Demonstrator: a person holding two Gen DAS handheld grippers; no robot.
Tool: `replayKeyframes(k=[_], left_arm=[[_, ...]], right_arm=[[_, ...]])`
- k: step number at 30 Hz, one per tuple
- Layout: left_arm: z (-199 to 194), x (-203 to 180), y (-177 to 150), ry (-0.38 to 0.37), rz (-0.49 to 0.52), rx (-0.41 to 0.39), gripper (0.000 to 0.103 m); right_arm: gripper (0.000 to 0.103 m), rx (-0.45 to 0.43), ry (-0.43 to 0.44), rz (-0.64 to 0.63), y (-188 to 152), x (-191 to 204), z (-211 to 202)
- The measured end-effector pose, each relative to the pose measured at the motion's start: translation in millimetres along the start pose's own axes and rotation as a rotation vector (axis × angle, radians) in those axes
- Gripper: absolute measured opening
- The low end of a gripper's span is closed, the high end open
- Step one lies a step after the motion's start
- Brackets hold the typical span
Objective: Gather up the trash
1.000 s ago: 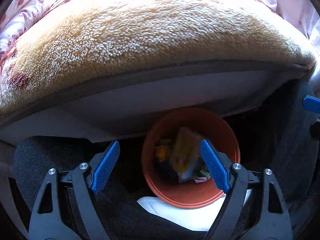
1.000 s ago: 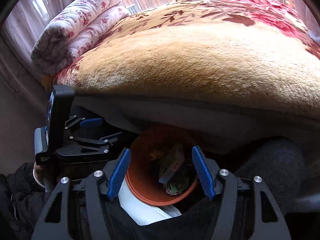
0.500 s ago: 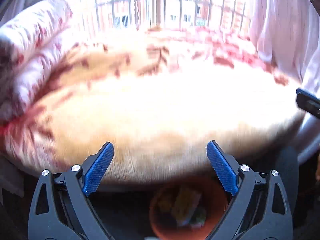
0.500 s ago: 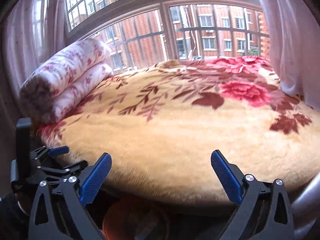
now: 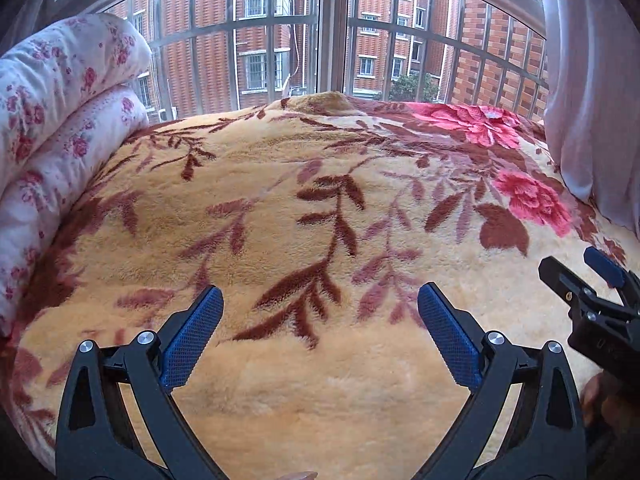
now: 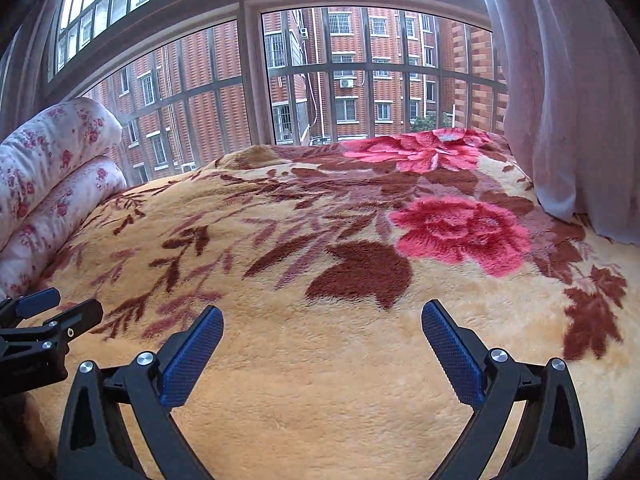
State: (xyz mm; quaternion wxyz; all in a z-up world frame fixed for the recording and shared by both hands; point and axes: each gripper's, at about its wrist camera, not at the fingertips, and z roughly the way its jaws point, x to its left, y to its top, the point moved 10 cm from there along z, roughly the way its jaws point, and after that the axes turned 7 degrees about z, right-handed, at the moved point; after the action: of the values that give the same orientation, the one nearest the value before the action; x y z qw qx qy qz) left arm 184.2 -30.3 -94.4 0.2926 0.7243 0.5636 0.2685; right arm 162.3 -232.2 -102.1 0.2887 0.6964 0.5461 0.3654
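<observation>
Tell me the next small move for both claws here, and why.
Probably sweep both views slowly across the blanket to look for trash. The left claw and right claw are open and empty, and no litter shows on the blanket in either view.

Rolled quilt (image 5: 52, 128) left on blanket (image 5: 320, 220); window (image 5: 332, 28) behind.

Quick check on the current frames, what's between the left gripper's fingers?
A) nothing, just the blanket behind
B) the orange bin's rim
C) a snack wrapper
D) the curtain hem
A: the left gripper stands wide open with no object between its blue pads; only the floral plush blanket shows behind the gap. The right gripper looks the same, and no trash lies on the blanket in either view.
</observation>
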Motion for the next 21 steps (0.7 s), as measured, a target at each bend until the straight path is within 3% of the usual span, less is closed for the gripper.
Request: replayKeyframes(k=[13,21], left_arm=[[38.1,13.1,-14.5,0.018,-0.068,0.074,0.095],[39.5,8.7,-17.3,0.023,-0.035,0.087,0.095]], right_arm=[[0.098,0.072,-0.024,0.021,-19.7,-5.3,20.5],[0.098,0.059,-0.020,0.029,-19.7,-6.0,17.9]])
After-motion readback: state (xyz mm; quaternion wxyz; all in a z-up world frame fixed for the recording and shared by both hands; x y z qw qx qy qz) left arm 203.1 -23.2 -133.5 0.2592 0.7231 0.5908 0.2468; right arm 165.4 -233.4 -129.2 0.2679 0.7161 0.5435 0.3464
